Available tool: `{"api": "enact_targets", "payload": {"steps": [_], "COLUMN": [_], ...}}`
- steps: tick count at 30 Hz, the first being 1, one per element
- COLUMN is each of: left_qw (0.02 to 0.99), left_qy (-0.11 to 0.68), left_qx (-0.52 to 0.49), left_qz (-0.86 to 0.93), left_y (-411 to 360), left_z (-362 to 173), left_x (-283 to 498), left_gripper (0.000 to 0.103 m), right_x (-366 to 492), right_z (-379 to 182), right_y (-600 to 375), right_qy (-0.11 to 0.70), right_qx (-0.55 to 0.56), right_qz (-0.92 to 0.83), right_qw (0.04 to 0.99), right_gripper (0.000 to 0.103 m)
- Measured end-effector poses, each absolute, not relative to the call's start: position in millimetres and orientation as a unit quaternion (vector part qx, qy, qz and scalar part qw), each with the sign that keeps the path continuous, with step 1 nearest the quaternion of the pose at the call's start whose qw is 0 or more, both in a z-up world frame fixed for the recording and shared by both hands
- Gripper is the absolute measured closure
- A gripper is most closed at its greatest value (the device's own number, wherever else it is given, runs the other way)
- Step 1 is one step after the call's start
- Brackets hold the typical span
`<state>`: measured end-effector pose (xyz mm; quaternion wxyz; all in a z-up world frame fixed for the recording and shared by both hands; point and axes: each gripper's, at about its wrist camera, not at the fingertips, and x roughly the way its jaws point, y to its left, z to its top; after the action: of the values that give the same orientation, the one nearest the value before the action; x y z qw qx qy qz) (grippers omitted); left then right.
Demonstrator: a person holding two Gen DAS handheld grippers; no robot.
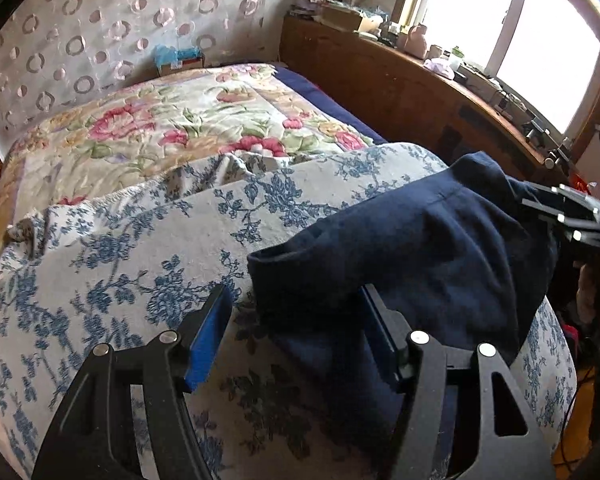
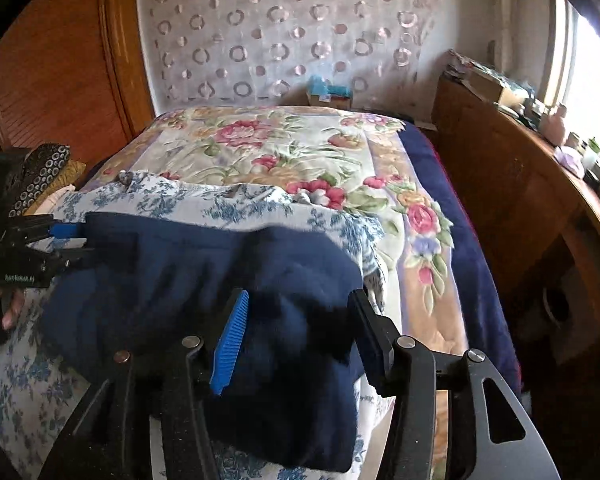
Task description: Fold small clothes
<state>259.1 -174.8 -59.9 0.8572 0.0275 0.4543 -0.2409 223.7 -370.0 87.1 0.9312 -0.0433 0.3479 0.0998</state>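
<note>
A small navy blue garment (image 1: 404,248) lies bunched on a white cloth with blue flowers (image 1: 112,264) that covers the near end of the bed. My left gripper (image 1: 296,300) is open, its blue-padded fingers (image 1: 208,336) spread over the garment's left edge, not clamped on it. In the right wrist view the same garment (image 2: 204,276) fills the middle. My right gripper (image 2: 300,304) is open, with the garment's right part between and under its fingers. The left gripper also shows there at the far left (image 2: 68,240), at the garment's edge. The right gripper shows in the left wrist view (image 1: 556,208).
A floral pink and green blanket (image 1: 172,120) covers the far half of the bed. A wooden headboard shelf (image 1: 440,80) with several small items runs along the right below a bright window. A patterned curtain (image 2: 284,36) hangs behind. Folded dark fabrics (image 2: 40,176) sit at the left.
</note>
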Motion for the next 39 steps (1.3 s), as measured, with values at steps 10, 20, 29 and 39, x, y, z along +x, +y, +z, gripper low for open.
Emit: {"api": "enact_targets", "payload": {"steps": [10,20,29,39], "left_qw": [0.853,0.841,0.864,0.915], "left_qy": [0.459,0.458,0.41,0.314], "left_qx": [0.023,-0.026,-0.018,-0.026], "left_qz": [-0.249,-0.287,-0.292,-0.253], "left_y": [-177.5,-170.4,-165.8,-100.3], "left_z": [-66.7,-68.6,-34.4,39.2], "left_x": [264.6,273.9,249.2,188.8], "left_gripper": [0.037,0.059,0.087,0.088], "right_x": [237.2,252.7,237.8,207.9], "right_z": [70.1,61.5,68.8,120.4], "right_y": [-397.3,-403.5,-394.8,-363.9], "right_qy": [0.393,0.402,0.376,0.289], "right_qx": [0.032,0.03,-0.004,-0.037], "right_qz": [0.1,0.143,0.163,0.206], "right_qw": [0.914,0.904,0.912,0.934], "right_gripper": [0.023,0.035,0.071,0.073]}}
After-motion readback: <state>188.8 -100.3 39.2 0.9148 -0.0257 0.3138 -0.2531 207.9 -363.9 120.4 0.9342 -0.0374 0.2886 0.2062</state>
